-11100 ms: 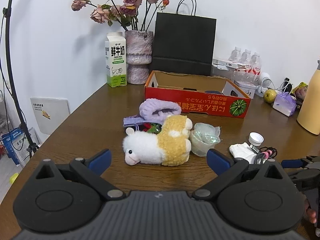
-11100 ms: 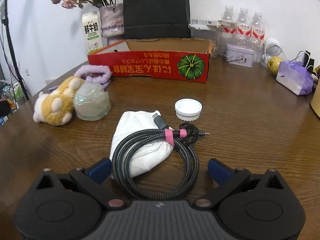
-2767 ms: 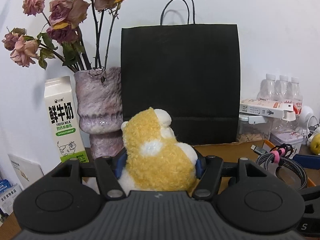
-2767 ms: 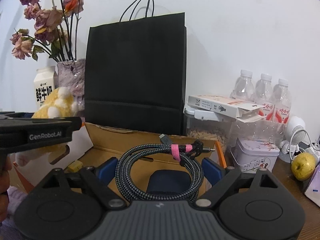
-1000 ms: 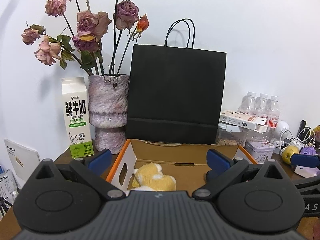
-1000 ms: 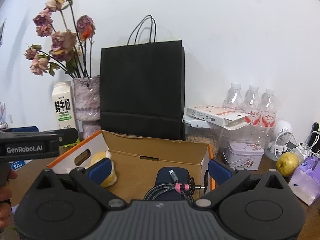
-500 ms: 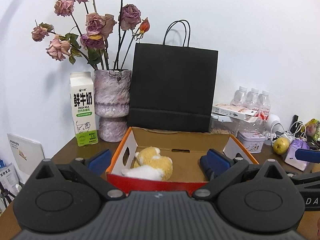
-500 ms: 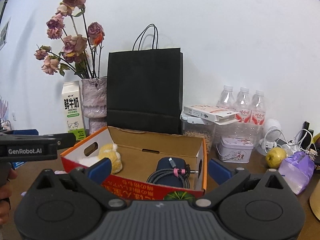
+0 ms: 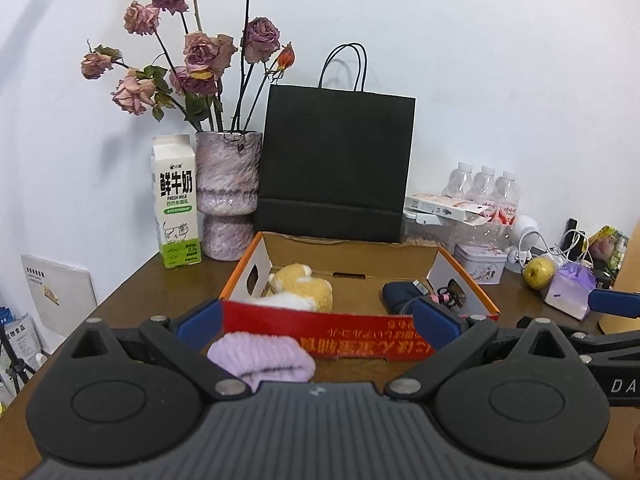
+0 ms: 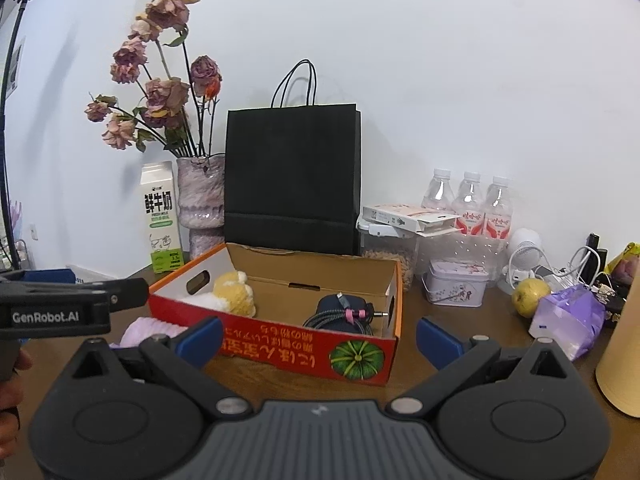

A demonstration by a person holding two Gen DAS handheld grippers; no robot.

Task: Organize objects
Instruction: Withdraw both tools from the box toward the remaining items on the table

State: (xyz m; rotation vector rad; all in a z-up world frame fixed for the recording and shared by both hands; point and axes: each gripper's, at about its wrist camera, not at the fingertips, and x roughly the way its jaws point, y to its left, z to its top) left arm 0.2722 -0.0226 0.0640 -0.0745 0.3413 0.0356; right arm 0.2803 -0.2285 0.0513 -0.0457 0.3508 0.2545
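Observation:
A red cardboard box sits on the brown table. Inside it lie the yellow-and-white plush toy at the left and a coiled braided cable on a dark pouch at the right. A lilac knitted item rests on the table in front of the box. My left gripper is open and empty, above the lilac item. My right gripper is open and empty, short of the box front. The left gripper's body shows at the left edge of the right wrist view.
Behind the box stand a black paper bag, a vase of dried roses and a milk carton. At the right are water bottles, a tin, a pear, a purple bag and a tan cylinder.
Both grippers have pulled back from the box, which now looks smaller and farther. The toy and cable stay inside it. The lilac item has come into view.

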